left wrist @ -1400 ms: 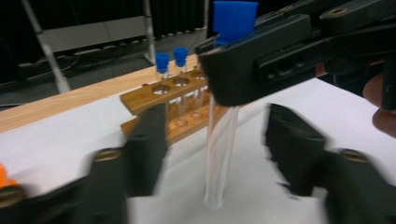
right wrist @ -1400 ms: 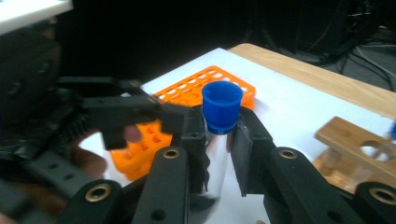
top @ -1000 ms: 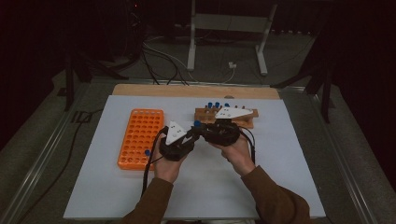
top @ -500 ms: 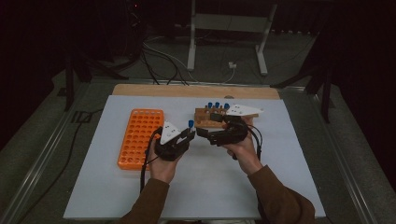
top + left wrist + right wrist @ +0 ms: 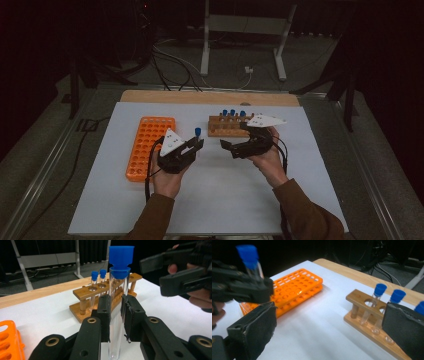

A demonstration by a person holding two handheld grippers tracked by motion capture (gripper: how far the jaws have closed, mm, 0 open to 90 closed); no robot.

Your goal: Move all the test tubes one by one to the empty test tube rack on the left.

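Both grippers have drawn apart since a second ago, when they met nose to nose just in front of the wooden rack (image 5: 231, 126). My right gripper (image 5: 231, 148) has just been opening its jaws, and they now stand spread wide with nothing between them. My left gripper (image 5: 198, 145) has swung a little toward the orange rack (image 5: 148, 146), its jaws pinching the test tube (image 5: 117, 315) low on the glass, upright, with the blue cap (image 5: 121, 255) well above the pads.

So the tube sits in the left gripper alone, held above the white table (image 5: 215, 200), between the two racks. I judge it is bound for the orange rack, since the hand leans that way.

What could go wrong: the glass is smooth and round and the grip sits low, so most of the tube stands above the pads. A quick turn of my wrist could tip it or let it slide down through the jaws. If I come in crooked over the orange rack, the tube's foot may catch the edge of a hole and lever the tube out of the grip. My right gripper is close by, and a careless swing could knock the capped tubes (image 5: 375, 301) standing in the wooden rack.

I can read no brand, label or writing on the tube, the racks or the grippers.
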